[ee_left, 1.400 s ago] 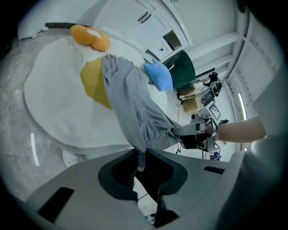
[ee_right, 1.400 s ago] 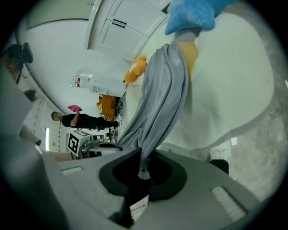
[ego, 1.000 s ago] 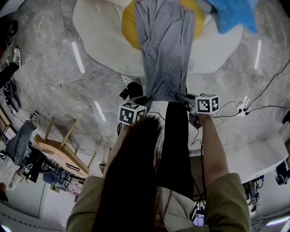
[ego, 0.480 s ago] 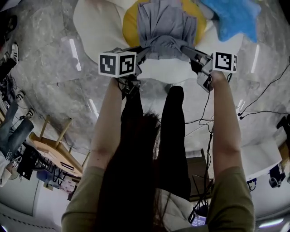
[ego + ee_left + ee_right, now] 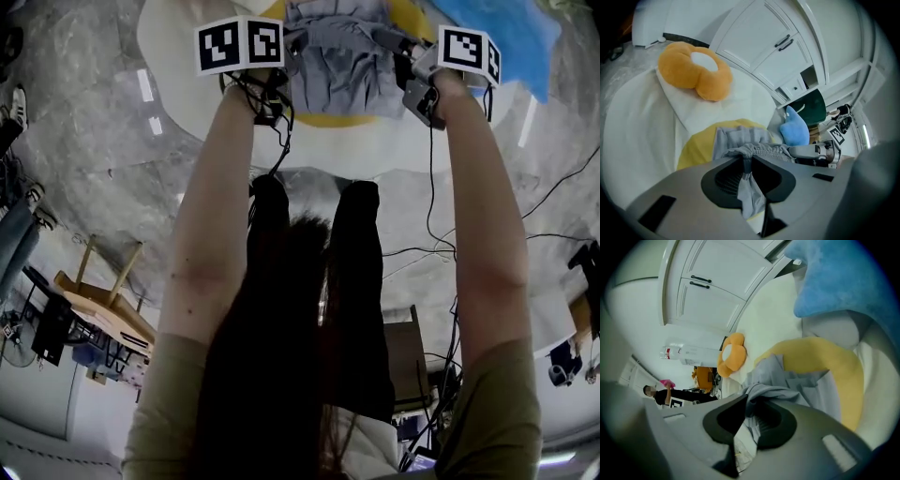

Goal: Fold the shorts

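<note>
The grey shorts [image 5: 339, 67] lie bunched on the yellow centre [image 5: 328, 120] of a white flower-shaped cushion [image 5: 178, 84], at the top of the head view. My left gripper [image 5: 298, 39] is shut on one end of the elastic waistband [image 5: 759, 151], and grey cloth hangs between its jaws. My right gripper [image 5: 396, 43] is shut on the other end of the shorts [image 5: 797, 385]. Both arms are stretched forward over the cushion. In the left gripper view the shorts [image 5: 740, 138] are doubled over on the yellow pad [image 5: 693, 150], with the right gripper [image 5: 820, 152] across from them.
A blue plush [image 5: 511, 37] lies at the cushion's right, an orange plush [image 5: 696, 75] at its far side. White cupboards [image 5: 778, 42] stand behind. Cables [image 5: 553, 202] run over the marble floor, and a wooden stool [image 5: 103, 305] stands at the left. A person [image 5: 679, 395] stands far off.
Both grippers have moved forward from near my legs out over the cushion, carrying the waistband along. The shorts, stretched long before, are now folded back onto themselves.
</note>
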A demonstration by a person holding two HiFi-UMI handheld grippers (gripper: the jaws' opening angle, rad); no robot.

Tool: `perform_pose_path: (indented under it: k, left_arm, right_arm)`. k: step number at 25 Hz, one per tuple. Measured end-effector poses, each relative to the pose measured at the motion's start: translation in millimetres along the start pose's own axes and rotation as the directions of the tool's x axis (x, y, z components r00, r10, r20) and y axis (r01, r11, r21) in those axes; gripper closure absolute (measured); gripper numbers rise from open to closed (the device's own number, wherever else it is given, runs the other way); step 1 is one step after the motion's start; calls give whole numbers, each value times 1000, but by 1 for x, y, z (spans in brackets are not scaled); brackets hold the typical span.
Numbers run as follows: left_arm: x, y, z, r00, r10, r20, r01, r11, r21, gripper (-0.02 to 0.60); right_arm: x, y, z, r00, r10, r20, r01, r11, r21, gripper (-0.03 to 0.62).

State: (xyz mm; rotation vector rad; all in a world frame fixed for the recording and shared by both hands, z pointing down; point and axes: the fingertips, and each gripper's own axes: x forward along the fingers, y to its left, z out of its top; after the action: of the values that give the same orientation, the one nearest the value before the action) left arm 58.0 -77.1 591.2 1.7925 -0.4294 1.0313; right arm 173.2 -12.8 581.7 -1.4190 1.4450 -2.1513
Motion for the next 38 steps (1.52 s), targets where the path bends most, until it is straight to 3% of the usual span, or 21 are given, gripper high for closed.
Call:
perform_pose_path:
  k: [3,5,7,9,10,11,12,14,15,16,17,18,21,23,26,29,30,32,35,36,38]
  left_arm:
    - [5,-1,11,997,-45,64,52,993,-107,483]
    - [2,-12,19,981,-139,133,161,973,-166,328]
    - [-6,-20,28,958,-199,206,237,956,-176,267]
    - [-16,-20,30,959,-178,222,202,975,-88,264]
    - [-19,-17,24,972,-142,188,142,990,13,264]
    - [-20,-15,12,988,-91,127,71,986,154,264]
    - [-19,-13,-4,998,-33,48,16,948,319,264]
    - [-13,-14,-41,992,67,-110,13,797,604,264]
    - [-9,-16,-58,980,95,-176,54,723,688,264]
    - [-4,-17,-73,966,105,-234,105,671,734,264]
    - [3,-19,-85,954,103,-283,154,640,753,264]
    - [9,-21,-94,944,95,-317,191,626,756,264]
    - [25,-21,-92,940,80,-331,211,626,750,228]
    - [32,-19,-73,948,82,-307,190,629,754,222]
    - [32,-14,-42,965,91,-245,132,638,759,215]
    - [26,-8,1,987,114,-112,11,649,760,213]
    - [21,-5,14,990,123,-63,-34,659,752,213]
    - [10,-3,24,992,123,-10,-77,680,729,215]
    - [6,-11,-10,992,83,-94,8,707,707,215]
    - [9,-16,-26,989,70,-133,41,726,686,215]
    - [17,-25,-55,982,34,-183,83,801,593,215]
  right_arm:
    - [0,4,21,997,25,75,-23,1000,-19,529]
    - [-4,9,31,992,49,118,-42,997,-59,393]
    - [-11,14,38,989,55,136,-38,991,-130,347]
    - [-18,17,37,993,11,115,20,963,-268,301]
    - [-19,18,31,997,-26,75,53,925,-377,301]
    - [-19,17,19,997,-72,9,67,864,-498,301]
    - [-17,15,1,989,-127,-78,53,789,-612,301]
    - [-13,7,-37,932,-256,-257,-38,636,-770,302]
    - [-10,1,-53,892,-321,-318,-86,570,-817,301]
    - [-7,-6,-65,856,-377,-355,-125,515,-848,301]
    - [-4,-12,-72,830,-415,-374,-151,479,-865,303]
    - [1,-16,-77,817,-429,-386,-166,466,-869,302]
    - [17,-14,-73,835,-390,-389,-167,493,-854,301]
    - [23,-6,-56,858,-373,-352,-148,476,-867,302]
    - [26,3,-33,872,-409,-269,-106,380,-919,301]
    - [27,8,-6,880,-447,-160,-42,262,-964,301]
    - [27,12,3,889,-440,-128,-19,244,-970,301]
    - [23,19,10,905,-414,-100,6,247,-969,301]
    - [13,5,-6,886,-449,-121,-16,232,-973,301]
    - [9,-3,-15,870,-475,-130,-27,217,-976,301]
    - [2,-18,-30,852,-506,-138,-23,226,-974,301]
